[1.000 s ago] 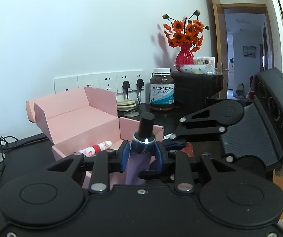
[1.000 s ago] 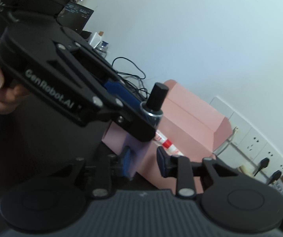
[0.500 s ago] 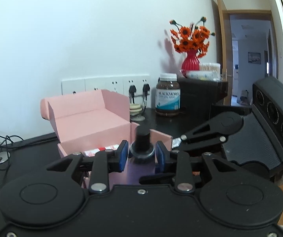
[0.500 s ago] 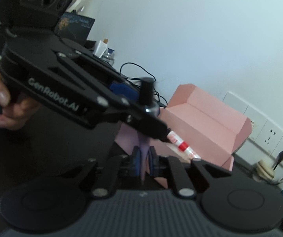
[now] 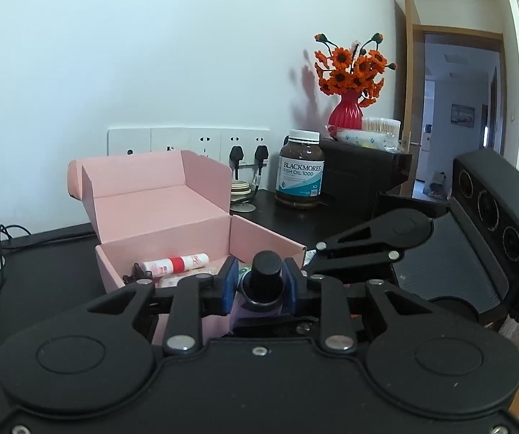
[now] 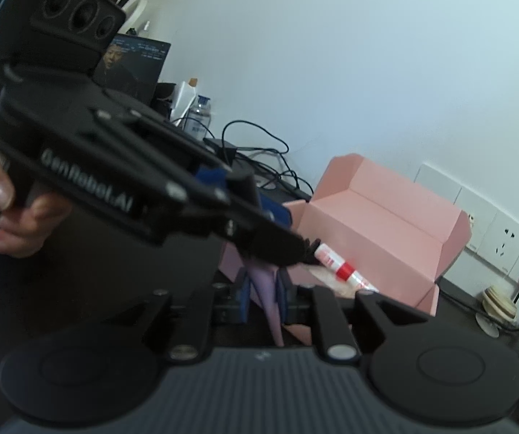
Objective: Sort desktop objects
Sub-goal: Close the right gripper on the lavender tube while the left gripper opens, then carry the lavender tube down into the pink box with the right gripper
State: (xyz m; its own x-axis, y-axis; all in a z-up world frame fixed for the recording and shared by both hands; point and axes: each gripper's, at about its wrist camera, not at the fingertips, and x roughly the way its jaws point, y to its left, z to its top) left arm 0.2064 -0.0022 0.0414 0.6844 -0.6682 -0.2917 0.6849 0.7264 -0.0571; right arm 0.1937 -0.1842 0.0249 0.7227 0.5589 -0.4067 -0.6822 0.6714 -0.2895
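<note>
**Left wrist view: both grippers clamp the purple umbrella at the pink box**

Left gripper is clenched on the purple folded umbrella just below its black handle, its jaws having just closed further. Right gripper grips the umbrella's purple fabric lower down. The umbrella stands at the near edge of the pink box, where a red-banded white tube lies inside.

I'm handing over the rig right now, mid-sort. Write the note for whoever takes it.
Left gripper: shut on the lilac tube below its black cap, jaws just closed further.
Right gripper: shut on its lower end.
Tube hangs at the near wall of the open pink box.
Done: white-and-red tube in box.
To do: lilac tube in; fish oil bottle on the desk behind.
</note>
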